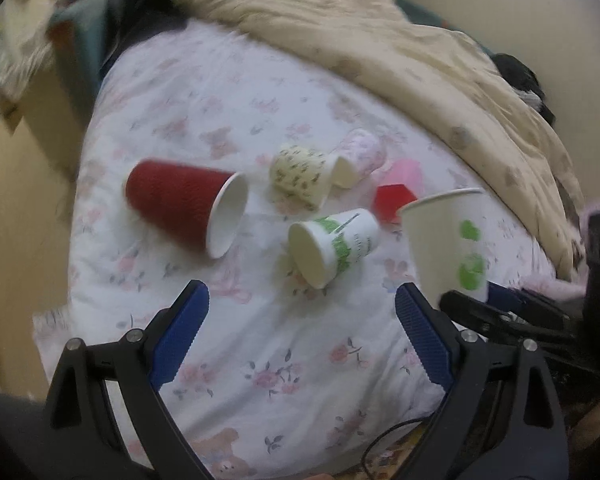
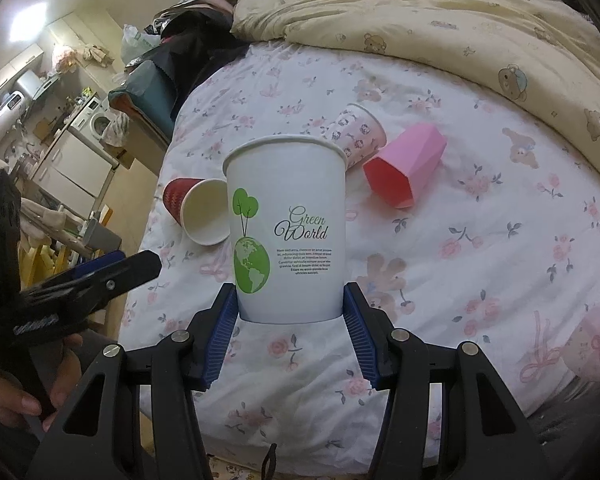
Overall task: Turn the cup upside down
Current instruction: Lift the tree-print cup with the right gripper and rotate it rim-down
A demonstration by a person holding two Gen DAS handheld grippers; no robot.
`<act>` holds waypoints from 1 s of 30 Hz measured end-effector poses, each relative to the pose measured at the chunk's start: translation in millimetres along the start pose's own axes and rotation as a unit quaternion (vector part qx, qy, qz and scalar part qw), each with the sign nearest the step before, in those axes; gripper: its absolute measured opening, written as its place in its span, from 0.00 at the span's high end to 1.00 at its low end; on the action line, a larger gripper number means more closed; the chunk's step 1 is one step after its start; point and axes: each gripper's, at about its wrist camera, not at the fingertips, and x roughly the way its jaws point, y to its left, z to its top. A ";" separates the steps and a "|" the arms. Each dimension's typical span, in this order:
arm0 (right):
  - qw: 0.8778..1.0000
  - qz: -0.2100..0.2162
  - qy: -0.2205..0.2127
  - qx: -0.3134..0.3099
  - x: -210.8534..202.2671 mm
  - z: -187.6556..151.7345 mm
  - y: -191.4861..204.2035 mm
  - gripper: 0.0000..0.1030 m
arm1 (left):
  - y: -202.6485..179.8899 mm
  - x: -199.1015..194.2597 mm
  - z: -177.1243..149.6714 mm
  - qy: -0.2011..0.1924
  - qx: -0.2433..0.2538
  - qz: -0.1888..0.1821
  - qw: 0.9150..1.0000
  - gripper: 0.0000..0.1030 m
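My right gripper is shut on a white "Green World" paper cup, gripping its base, mouth up, above the floral bed sheet. The same cup shows at the right of the left wrist view, with the right gripper below it. My left gripper is open and empty above the sheet, in front of several cups lying on their sides: a red ribbed cup, a white-and-green cup, a leaf-patterned cup.
A pink-patterned cup and a pink faceted cup lie on their sides further back. A beige bear-print duvet is bunched along the far side. The bed's left edge drops to furniture and a washing machine.
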 end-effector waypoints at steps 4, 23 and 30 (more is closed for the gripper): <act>1.000 0.000 0.003 -0.009 1.8 -1.5 3.8 0.46 | 2.2 0.7 1.0 0.004 -0.007 -0.008 1.000 0.10; 0.994 0.034 0.053 -0.086 14.0 -21.8 37.3 0.46 | 14.9 2.3 5.1 0.015 -0.047 -0.039 0.998 0.10; 0.993 0.035 0.036 -0.107 5.0 -25.8 42.8 0.46 | 20.9 2.0 6.7 0.014 -0.061 -0.037 0.997 0.10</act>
